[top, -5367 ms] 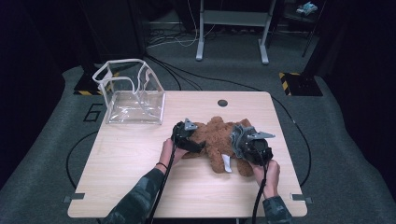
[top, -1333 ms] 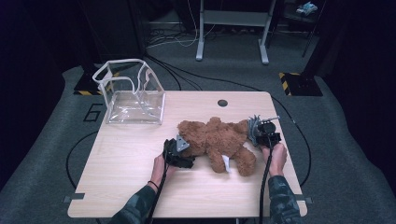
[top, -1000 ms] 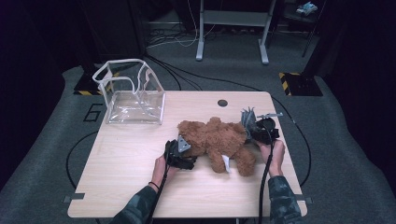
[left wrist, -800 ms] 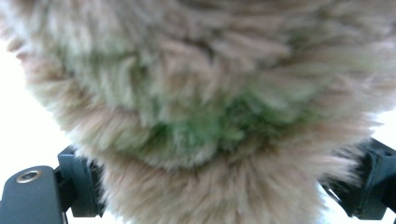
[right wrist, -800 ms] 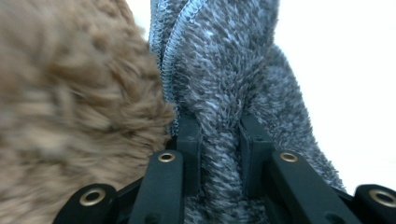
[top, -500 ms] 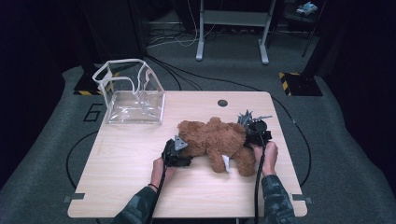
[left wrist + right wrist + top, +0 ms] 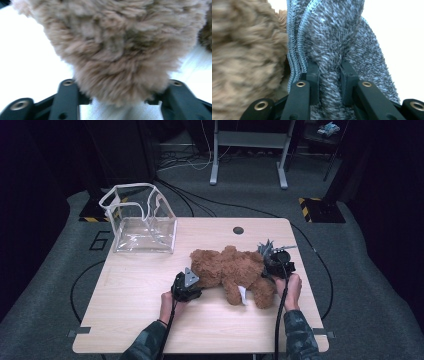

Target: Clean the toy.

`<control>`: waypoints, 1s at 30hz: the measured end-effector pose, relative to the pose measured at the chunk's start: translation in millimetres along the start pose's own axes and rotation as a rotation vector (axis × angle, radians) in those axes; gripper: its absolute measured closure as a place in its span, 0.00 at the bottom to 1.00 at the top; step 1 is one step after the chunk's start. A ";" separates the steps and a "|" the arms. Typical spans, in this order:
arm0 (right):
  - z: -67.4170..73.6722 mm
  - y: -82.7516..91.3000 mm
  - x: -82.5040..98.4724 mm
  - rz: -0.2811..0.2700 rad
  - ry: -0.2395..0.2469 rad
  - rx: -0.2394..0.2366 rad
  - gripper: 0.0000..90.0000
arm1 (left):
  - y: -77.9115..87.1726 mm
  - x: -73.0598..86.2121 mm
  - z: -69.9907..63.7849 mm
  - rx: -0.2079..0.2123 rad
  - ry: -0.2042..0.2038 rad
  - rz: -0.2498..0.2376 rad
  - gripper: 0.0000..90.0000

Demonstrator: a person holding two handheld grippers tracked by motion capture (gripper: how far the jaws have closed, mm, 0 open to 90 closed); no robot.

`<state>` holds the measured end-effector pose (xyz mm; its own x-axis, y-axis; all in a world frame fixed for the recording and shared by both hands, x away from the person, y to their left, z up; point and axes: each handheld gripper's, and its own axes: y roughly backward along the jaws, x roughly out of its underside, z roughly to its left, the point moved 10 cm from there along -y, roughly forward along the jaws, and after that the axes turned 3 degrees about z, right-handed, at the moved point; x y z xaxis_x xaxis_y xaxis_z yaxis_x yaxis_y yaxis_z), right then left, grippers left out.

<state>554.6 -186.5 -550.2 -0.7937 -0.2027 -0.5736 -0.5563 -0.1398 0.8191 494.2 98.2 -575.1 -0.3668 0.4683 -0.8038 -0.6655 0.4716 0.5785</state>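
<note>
So there's a brown teddy bear (image 7: 231, 272) lying flat on the wooden counter (image 7: 130, 310), a bit right of the middle. It has a grey knitted cloth (image 7: 265, 249) on it at its right end, and a small white tag (image 7: 242, 295) sticks out near the front edge of its body.

The right gripper (image 7: 274, 261) is clamped narrow on that grey cloth; in the right gripper view the fabric (image 7: 332, 45) is pinched in a fold between the two black jaws, with brown fur (image 7: 244, 57) just beside it.

The left gripper (image 7: 192, 282) is at the bear's left end. Its jaws have just been closing, and in the left gripper view a fluffy brown part of the bear (image 7: 112, 50) sits between them, the fur touching both jaws.

Further back on the left of the counter stands a clear plastic bag (image 7: 140, 222) with white trim, open at the top and well apart from the bear.
</note>
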 end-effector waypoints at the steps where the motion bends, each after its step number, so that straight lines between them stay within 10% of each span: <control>1: 0.1 0.3 0.4 0.003 0.000 0.002 0.82 | 0.5 0.0 0.0 -0.006 -0.007 -0.003 0.75; 7: -11.7 -1.3 3.9 0.020 -0.011 0.040 0.82 | 1.1 0.4 2.9 -0.011 0.005 -0.011 0.96; 14: -23.1 27.6 0.3 -0.045 -0.053 0.039 0.82 | 0.1 0.6 3.7 -0.005 0.016 -0.011 0.99; 22: 15.0 63.9 -14.0 -0.118 0.013 -0.077 0.82 | -0.7 0.7 4.3 0.002 0.020 -0.010 0.99; 30: 25.8 34.5 0.7 -0.049 0.032 -0.049 0.83 | -1.9 0.9 4.8 0.005 0.023 -0.007 0.99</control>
<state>528.4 -166.4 -522.4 -0.7573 -0.2248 -0.6131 -0.5808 -0.1974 0.7898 498.3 101.4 -576.3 -0.3766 0.4479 -0.8109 -0.6649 0.4788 0.5733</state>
